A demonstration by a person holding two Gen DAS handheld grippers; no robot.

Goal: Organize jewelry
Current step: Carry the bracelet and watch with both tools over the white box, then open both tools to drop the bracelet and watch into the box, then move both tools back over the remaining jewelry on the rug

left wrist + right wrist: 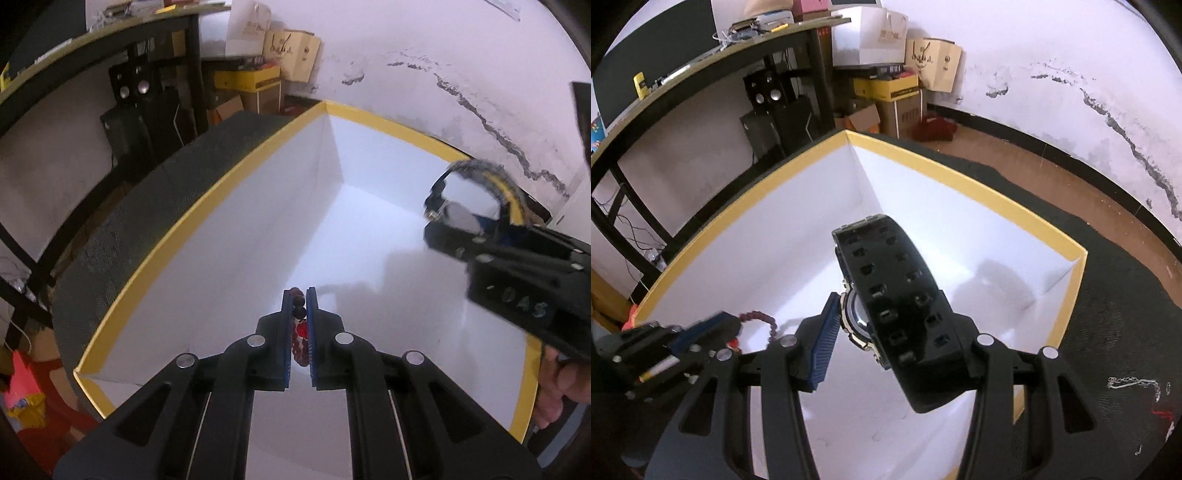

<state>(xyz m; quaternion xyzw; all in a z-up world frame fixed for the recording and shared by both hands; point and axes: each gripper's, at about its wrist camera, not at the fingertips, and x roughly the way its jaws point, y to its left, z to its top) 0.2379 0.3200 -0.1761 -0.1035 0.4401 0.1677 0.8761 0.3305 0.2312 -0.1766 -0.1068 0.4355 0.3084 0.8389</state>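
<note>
Beads: dark red bead bracelet [300,325], light and limp, hangs wherever it is pinched; it is nipped between the left tongs [299,306], which are pressed together on it, over the box's near-left corner.
Watch: black wristwatch [886,295], heavier, stiff case with springy strap, glass face probably scratch-prone; best held across the case, as the right tongs [886,321] clamp it now, above the box middle.
Box: white-lined, yellow-rimmed box [960,184], floor bare as far as visible.
Bench: thin chain [1137,384] lies outside, beyond the box's right edge.
</note>
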